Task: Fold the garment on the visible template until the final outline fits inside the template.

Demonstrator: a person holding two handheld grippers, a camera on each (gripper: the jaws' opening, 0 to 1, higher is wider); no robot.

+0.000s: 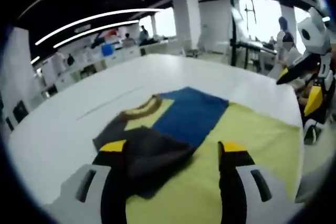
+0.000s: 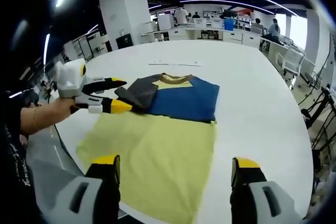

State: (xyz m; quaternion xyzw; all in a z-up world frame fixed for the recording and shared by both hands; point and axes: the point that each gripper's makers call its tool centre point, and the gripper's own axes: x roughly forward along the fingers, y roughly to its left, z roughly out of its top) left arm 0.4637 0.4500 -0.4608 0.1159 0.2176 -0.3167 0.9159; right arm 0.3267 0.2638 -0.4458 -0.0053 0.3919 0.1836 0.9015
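Yellow-tipped jaws of the right gripper rise nearest in the right gripper view, standing wide apart with nothing between them, above the near edge of the template.

Landmark is the template, a pale yellow sheet; everything else is placed from it.

Table: white, large, under the template and reaching well beyond it on every side; in the left gripper view its bare top stretches beyond the garment.

Template, in the left gripper view: it runs from the near edge out to the right of the garment.

Garment: a shirt with a blue body, a yellow chest panel and a brown collar, lying flat on the far end of the template; its dark grey sleeve is folded over onto the left side. In the left gripper view the garment lies across the template, the grey sleeve nearest the camera.

Left gripper: seen in the right gripper view, held by a hand at the template's left edge, its jaws a little apart at the grey sleeve; whether they pinch the cloth I cannot tell. In its own view, the left gripper has the grey sleeve between its jaws
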